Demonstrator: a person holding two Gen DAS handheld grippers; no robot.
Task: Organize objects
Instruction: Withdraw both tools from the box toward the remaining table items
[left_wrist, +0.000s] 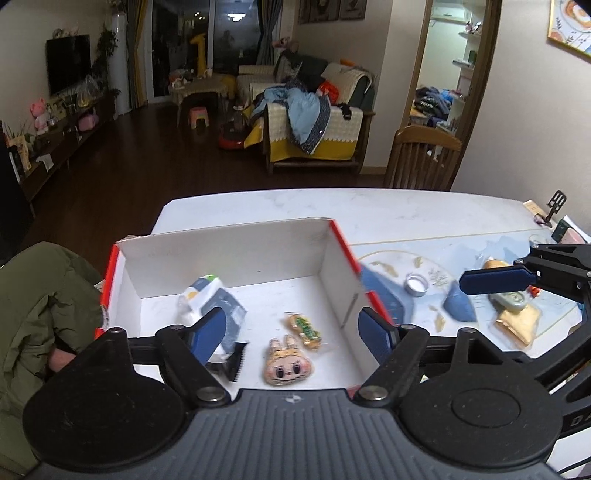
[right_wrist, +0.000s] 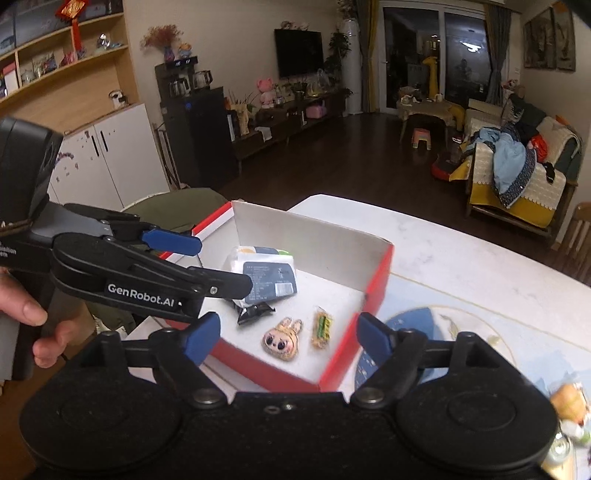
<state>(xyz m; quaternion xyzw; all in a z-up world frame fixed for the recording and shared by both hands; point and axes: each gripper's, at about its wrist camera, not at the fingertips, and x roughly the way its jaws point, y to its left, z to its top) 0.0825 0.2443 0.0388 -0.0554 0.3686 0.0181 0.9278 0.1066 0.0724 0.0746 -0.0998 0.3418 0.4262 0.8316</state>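
Note:
A red box with a white inside (left_wrist: 229, 254) (right_wrist: 314, 236) stands on the table. In it lie a white and blue packet (left_wrist: 210, 302) (right_wrist: 266, 273), a bunny-face charm (left_wrist: 288, 363) (right_wrist: 282, 338), a small yellow-green snack (left_wrist: 304, 328) (right_wrist: 321, 326) and a black wrapper (right_wrist: 255, 312). My left gripper (left_wrist: 291, 332) (right_wrist: 199, 258) is open and empty above the box's near-left part. My right gripper (right_wrist: 288, 338) (left_wrist: 461, 295) is open and empty, just off the box's right side.
On the placemat (left_wrist: 480, 299) right of the box lie a small round tin (left_wrist: 416, 285), a blue pouch (left_wrist: 460, 304), a tan packet (left_wrist: 517, 321) and other small items. A green jacket (left_wrist: 40, 306) hangs on a chair at the left. A wooden chair (left_wrist: 421, 155) stands behind the table.

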